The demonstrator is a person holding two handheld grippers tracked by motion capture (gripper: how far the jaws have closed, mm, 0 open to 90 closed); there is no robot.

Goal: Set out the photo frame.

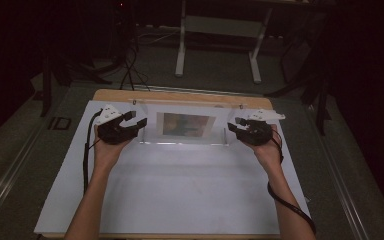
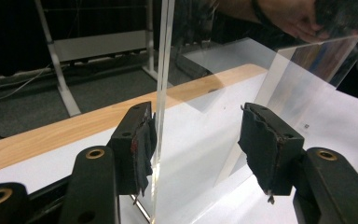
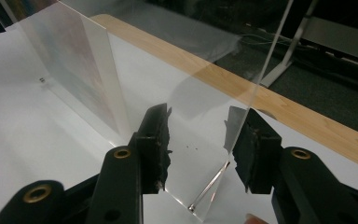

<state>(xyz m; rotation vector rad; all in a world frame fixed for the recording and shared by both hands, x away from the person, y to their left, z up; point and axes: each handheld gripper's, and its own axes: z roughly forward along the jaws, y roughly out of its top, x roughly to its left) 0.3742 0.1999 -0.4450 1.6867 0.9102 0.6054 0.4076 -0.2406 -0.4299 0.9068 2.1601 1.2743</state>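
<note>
A clear acrylic panel [image 1: 150,131] stands upright at the far middle of the white mat, with a printed picture [image 1: 187,125] inside it. My left gripper [image 1: 137,120] is open at the panel's left end. In the left gripper view the panel's edge [image 2: 161,70] rises between the jaws, close against the left pad [image 2: 142,147] and well apart from the right pad. My right gripper [image 1: 235,125] is open at the right end. There the clear sheet [image 3: 200,154] sits between the jaws, nearer the right pad [image 3: 244,149]. The picture [image 3: 74,70] shows farther along.
A white mat [image 1: 180,190] covers the wooden table, whose bare edge [image 1: 180,96] runs behind the panel. Beyond it stand white table legs [image 1: 181,50] and cables [image 1: 130,65] on a dark floor. The person's other hand [image 2: 293,18] shows in the left gripper view.
</note>
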